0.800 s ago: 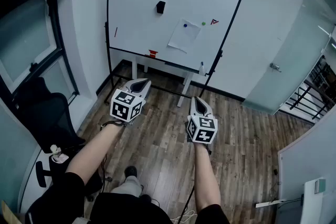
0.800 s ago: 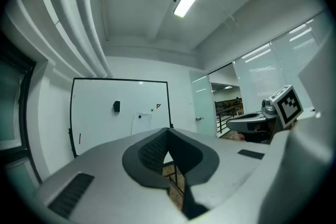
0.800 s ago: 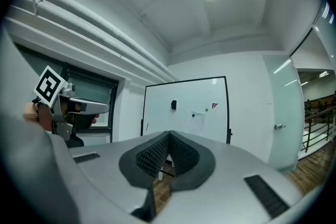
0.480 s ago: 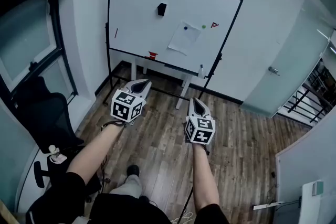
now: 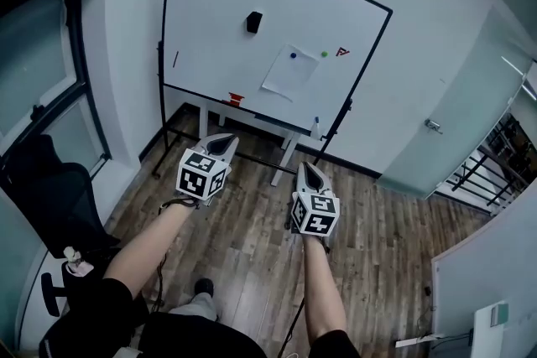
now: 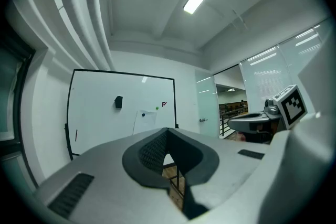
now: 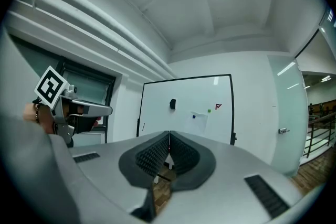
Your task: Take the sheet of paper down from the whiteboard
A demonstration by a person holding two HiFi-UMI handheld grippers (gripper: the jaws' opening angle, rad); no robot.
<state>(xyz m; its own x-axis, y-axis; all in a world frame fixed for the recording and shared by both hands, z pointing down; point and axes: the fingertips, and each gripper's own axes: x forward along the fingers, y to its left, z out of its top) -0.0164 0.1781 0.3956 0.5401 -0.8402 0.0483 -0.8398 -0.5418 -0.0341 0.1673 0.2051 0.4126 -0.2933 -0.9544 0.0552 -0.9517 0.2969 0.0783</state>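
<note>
A white sheet of paper [image 5: 289,72] hangs on the whiteboard [image 5: 210,21], pinned by a blue magnet [image 5: 293,56] and a green magnet [image 5: 324,54] at its top corners. It also shows small as the paper [image 6: 145,122] in the left gripper view and the paper [image 7: 199,118] in the right gripper view. My left gripper [image 5: 221,143] and right gripper [image 5: 307,173] are held level, well short of the board, both shut with nothing between the jaws.
A black eraser [image 5: 253,22], a red marking [image 5: 341,52] and a red object [image 5: 235,97] on the tray are on the board. A black office chair [image 5: 50,197] stands at the left. A glass door [image 5: 453,113] is at the right. Wooden floor lies between me and the board.
The whiteboard has grown slightly larger and shifted in the head view as I move closer. Both grippers stay shut and level.
</note>
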